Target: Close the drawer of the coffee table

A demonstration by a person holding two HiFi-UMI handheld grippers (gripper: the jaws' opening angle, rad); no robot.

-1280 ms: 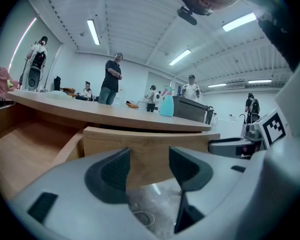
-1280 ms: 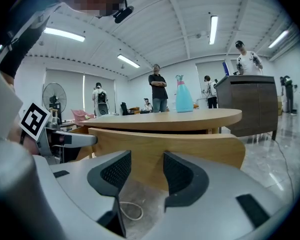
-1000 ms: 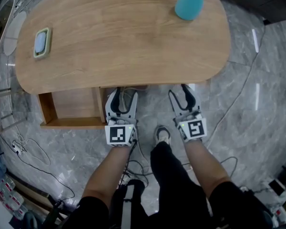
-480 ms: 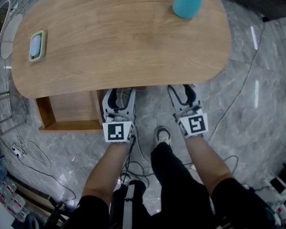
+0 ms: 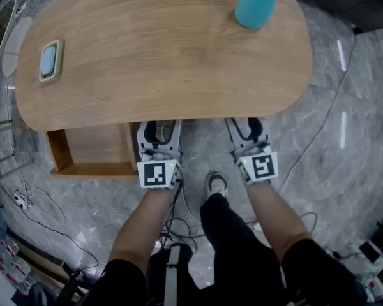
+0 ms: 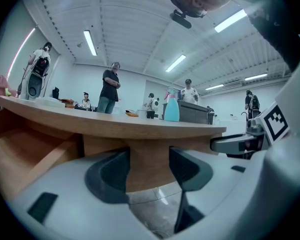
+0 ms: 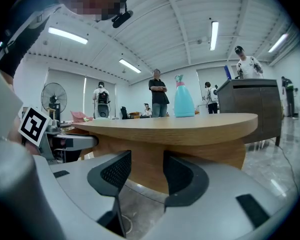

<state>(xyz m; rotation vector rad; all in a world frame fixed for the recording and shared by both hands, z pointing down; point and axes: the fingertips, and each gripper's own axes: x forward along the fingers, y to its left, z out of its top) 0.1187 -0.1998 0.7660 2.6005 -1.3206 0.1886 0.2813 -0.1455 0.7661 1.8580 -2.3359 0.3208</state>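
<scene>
The wooden coffee table (image 5: pixel 159 56) has an oval top, and its drawer (image 5: pixel 92 146) stands pulled out below the near edge at the left, with nothing inside. My left gripper (image 5: pixel 158 127) is just right of the drawer's right side, its tips at the tabletop's edge. It is open, and the wood under the top (image 6: pixel 149 166) shows between its fingers (image 6: pixel 107 176). The drawer's side (image 6: pixel 25 156) slants at the left of that view. My right gripper (image 5: pixel 247 127) is open too, farther right at the same edge, facing the table's underside (image 7: pixel 145 171).
A teal spray bottle (image 5: pixel 258 5) stands on the far right of the top, and a small green-rimmed object (image 5: pixel 49 60) lies at its left. Cables (image 5: pixel 32 203) trail over the grey marble floor. The person's legs and a shoe (image 5: pixel 216 185) are between the grippers. People stand in the background.
Both grippers have edged a little closer to the table's near edge. The drawer stands out about as far as before.
</scene>
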